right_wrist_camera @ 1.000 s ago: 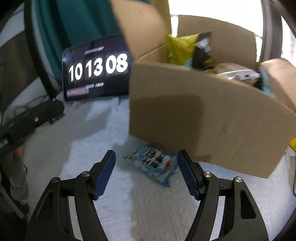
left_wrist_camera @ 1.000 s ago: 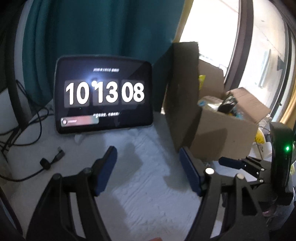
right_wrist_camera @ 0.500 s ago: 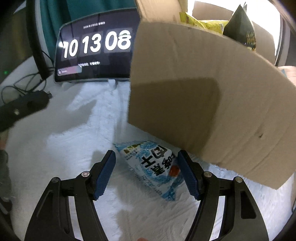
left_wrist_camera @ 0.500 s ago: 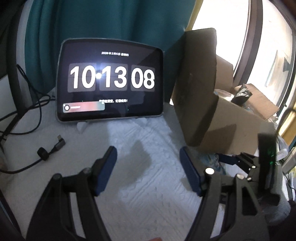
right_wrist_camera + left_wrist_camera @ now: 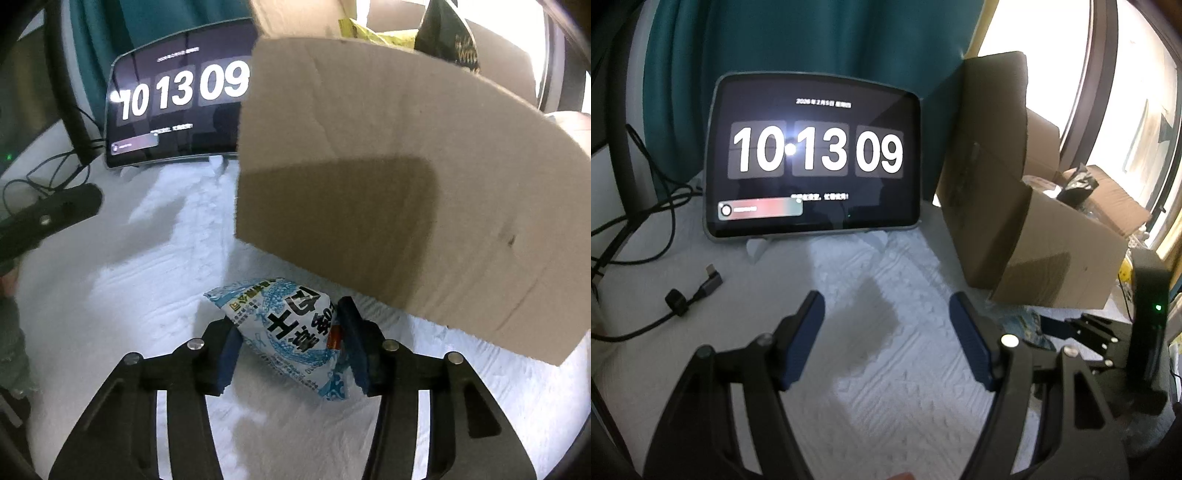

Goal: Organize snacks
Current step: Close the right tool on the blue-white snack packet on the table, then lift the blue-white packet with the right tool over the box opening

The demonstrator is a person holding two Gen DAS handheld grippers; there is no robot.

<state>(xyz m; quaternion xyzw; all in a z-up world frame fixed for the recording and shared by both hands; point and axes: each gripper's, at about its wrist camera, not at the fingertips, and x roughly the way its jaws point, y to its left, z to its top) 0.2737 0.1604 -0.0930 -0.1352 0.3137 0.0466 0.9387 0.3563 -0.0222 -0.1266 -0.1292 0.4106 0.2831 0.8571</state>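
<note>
A blue-and-white snack packet point(image 5: 288, 325) lies on the white cloth point(image 5: 140, 280) just in front of the open cardboard box point(image 5: 406, 184). My right gripper point(image 5: 286, 321) straddles it, its jaws closing, with both blue pads against the packet's sides. The box holds a yellow bag point(image 5: 373, 33) and a dark bag point(image 5: 450, 40). In the left wrist view my left gripper point(image 5: 886, 299) hovers open over bare cloth with nothing between its fingers. The box point(image 5: 1034, 240) stands to its right, and the right gripper point(image 5: 1071, 325) sits low beside it.
A tablet showing a clock point(image 5: 812, 155) leans against the teal curtain point(image 5: 812, 37) at the back. Black cables and a plug point(image 5: 694, 291) lie at the left. A bright window point(image 5: 1126, 92) is behind the box. One black finger of the left gripper point(image 5: 48, 218) shows at the left of the right wrist view.
My right gripper has come down over the snack packet and its jaws have narrowed onto it. The left gripper has stayed open and almost still. The clock went from 08 to 09.
</note>
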